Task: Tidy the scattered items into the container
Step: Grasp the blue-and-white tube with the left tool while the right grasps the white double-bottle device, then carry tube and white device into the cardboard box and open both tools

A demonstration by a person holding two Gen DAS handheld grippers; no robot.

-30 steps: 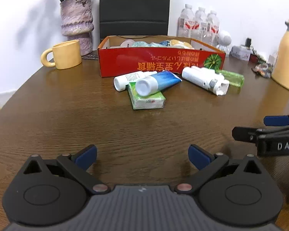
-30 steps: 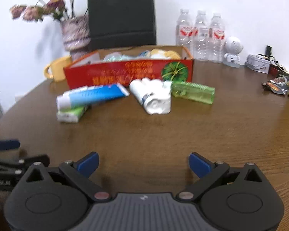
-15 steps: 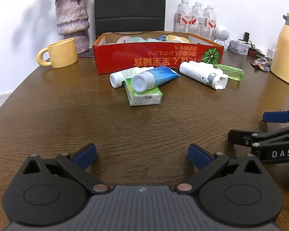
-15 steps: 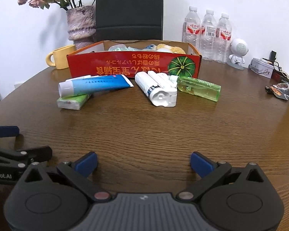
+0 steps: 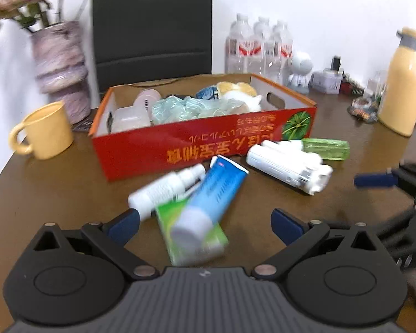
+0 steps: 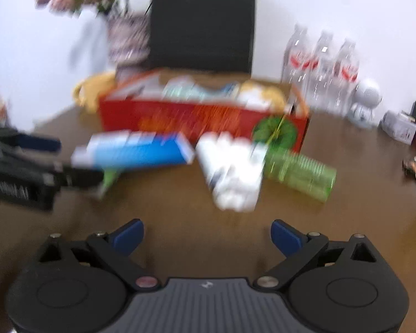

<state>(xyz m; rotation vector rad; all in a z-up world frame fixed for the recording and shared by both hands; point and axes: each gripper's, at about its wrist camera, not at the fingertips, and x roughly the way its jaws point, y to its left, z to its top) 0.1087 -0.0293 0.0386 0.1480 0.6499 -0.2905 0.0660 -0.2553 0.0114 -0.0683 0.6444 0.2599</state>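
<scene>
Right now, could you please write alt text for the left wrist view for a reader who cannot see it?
The open left gripper frames a blue tube lying on a green box beside a white spray bottle, before a red cardboard box partly filled with items, on a brown table.

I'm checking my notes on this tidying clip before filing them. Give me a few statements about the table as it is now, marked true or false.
1. The blue tube lies on the green packet. True.
2. The red box is empty. False: it already holds bags and containers.
3. The left gripper is shut on the blue tube. False: its jaws stand open, gripping nothing.
4. The green bottle lies on the table in front of the box. True.
5. The yellow mug is inside the box. False: it stands on the table beside it.
</scene>
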